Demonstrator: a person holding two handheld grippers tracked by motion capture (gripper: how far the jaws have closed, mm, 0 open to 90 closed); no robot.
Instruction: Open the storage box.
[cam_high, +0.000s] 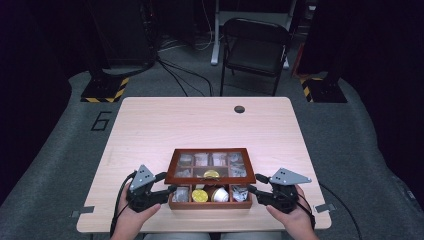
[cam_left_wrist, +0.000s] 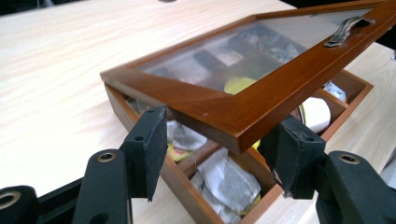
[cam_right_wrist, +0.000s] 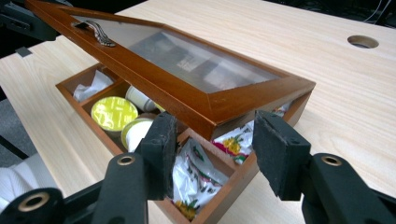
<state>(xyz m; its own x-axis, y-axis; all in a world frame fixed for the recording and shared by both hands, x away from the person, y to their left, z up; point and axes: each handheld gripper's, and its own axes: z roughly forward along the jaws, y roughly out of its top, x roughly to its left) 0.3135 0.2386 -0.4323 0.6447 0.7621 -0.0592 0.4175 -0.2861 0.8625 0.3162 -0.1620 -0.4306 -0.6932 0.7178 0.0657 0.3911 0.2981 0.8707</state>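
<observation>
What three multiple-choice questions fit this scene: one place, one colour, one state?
1. Where on the table does the wooden box sit? A near the person's edge; B at the far edge; C at the far left corner.
2. What colour is the round capsule top in the box? A blue; B yellow; C red.
3. How is the lid? A flat shut; B lying on the table; C raised partway.
A: the high view shows it by the near edge. B: its foil is yellow. C: contents show under its lifted front.
</observation>
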